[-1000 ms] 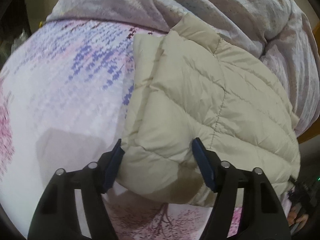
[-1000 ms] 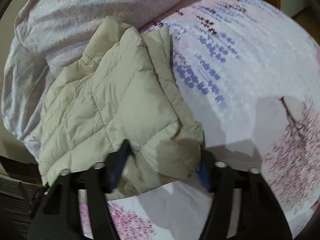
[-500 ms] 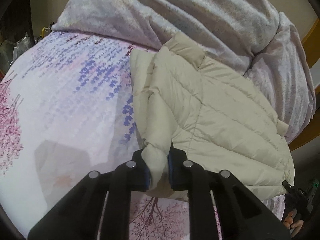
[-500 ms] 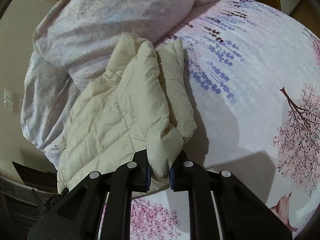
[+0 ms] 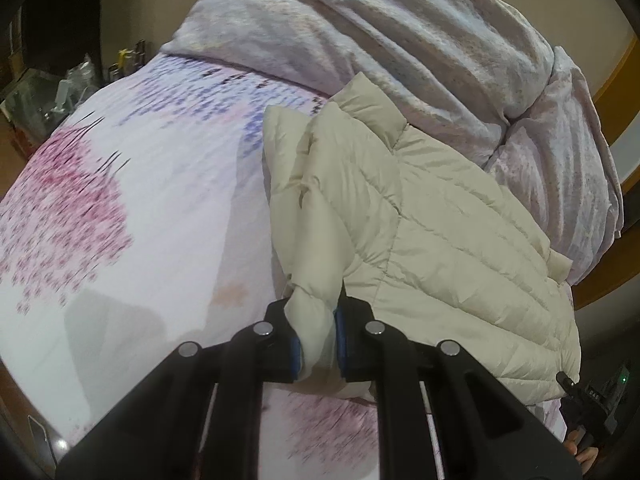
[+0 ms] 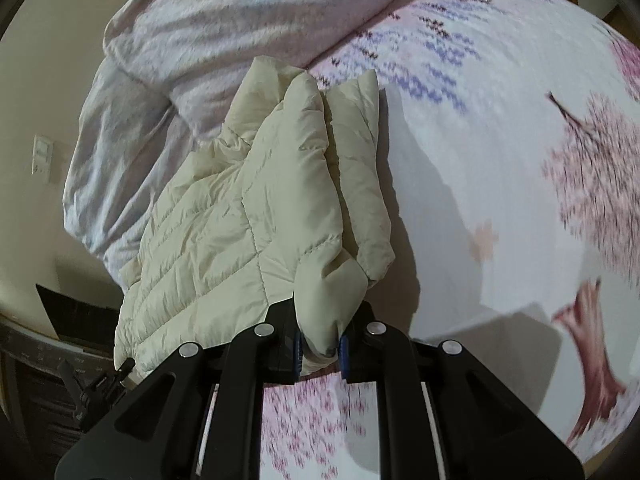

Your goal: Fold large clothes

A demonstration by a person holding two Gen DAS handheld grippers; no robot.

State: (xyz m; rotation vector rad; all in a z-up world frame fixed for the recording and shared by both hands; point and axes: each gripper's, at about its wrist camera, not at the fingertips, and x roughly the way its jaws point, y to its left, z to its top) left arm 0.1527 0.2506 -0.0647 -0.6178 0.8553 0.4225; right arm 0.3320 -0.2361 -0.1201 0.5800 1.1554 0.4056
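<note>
A cream quilted puffer jacket (image 5: 432, 232) lies folded on a bed with a flower-print sheet (image 5: 132, 208). My left gripper (image 5: 316, 344) is shut on the jacket's near left corner and holds it lifted off the sheet. In the right wrist view the same jacket (image 6: 240, 216) shows, and my right gripper (image 6: 320, 344) is shut on its near right corner, also raised. The jacket's far end rests against the bunched duvet.
A pale lilac duvet (image 5: 420, 40) is heaped along the far side of the bed; it also shows in the right wrist view (image 6: 224, 28). Cluttered items (image 5: 60, 92) stand beyond the bed's left edge. A wall switch (image 6: 42, 156) and dark furniture (image 6: 48, 360) are at left.
Both grippers went from open around the jacket's near edge to shut on its corners, then lifted and pulled them up and back from the sheet.
</note>
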